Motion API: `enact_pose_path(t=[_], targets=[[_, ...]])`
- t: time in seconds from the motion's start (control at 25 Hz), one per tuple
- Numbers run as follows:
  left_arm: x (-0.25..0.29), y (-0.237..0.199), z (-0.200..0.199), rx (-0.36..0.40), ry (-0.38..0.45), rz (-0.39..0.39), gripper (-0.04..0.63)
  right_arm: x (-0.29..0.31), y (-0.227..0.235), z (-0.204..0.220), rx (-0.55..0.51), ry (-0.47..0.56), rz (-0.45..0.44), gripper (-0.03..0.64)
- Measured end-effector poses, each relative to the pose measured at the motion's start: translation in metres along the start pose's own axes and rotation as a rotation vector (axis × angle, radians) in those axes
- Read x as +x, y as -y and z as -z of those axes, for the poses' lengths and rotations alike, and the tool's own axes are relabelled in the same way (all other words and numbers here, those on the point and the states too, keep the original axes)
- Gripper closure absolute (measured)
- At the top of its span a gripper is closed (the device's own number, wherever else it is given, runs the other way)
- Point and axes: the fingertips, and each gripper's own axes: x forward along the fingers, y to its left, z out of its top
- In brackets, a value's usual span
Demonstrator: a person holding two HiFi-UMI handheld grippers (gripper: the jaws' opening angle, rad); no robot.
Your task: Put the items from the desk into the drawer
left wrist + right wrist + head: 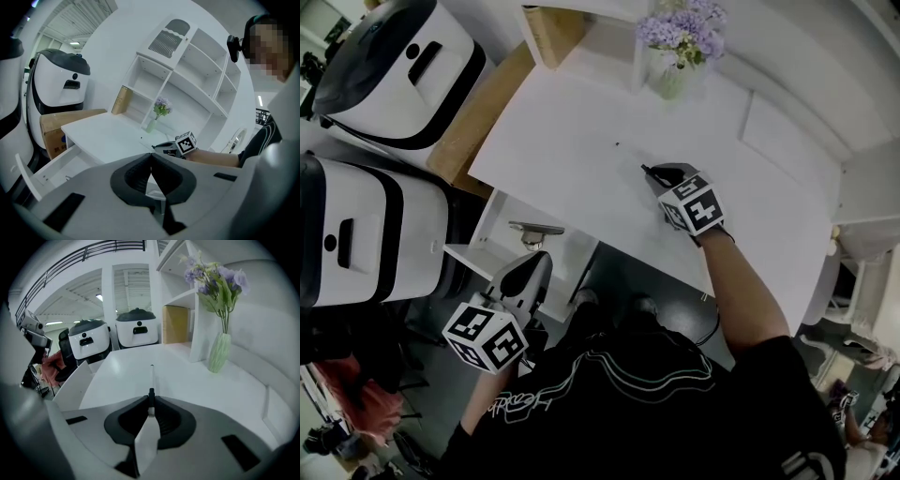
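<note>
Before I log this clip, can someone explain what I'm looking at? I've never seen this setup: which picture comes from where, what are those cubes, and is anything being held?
There is no robot here. A person holds a two-jaw gripper in each hand, and the patterned cubes are part of the grippers. The head view looks down from a camera on the person's head. The other two views ride on the grippers and look along their jaws. The right gripper is shut on a thin pen at the white desk, which also carries a vase of flowers. The left gripper is shut and empty, near the open drawer.
</note>
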Motion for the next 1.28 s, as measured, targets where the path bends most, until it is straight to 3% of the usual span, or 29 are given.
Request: enact_pose_path(t=[0.24,0.64,0.96,1.28], targets=[[-0.023,-0.01,-0.004,-0.011,0.053,-0.039,0.574,-0.02,-0.046,-0.044,-0.047,0.1,-0.043,0.549],[-0.098,-0.063,0.003,-0.065,0.139,-0.143,0.575,-0.019,-0.18,-0.105,-0.169,0.21,-0.202,0.549],[-0.142,-0.097,0.016,-0.1,0.171,-0.193,0.575,0.015,-0.268,-0.105,-0.24,0.165,-0.334,0.549],[-0.17,-0.131,0.035,-0.148,0.179,-0.225,0.575,0.068,-0.323,-0.065,-0.314,0.039,-0.391,0.549]])
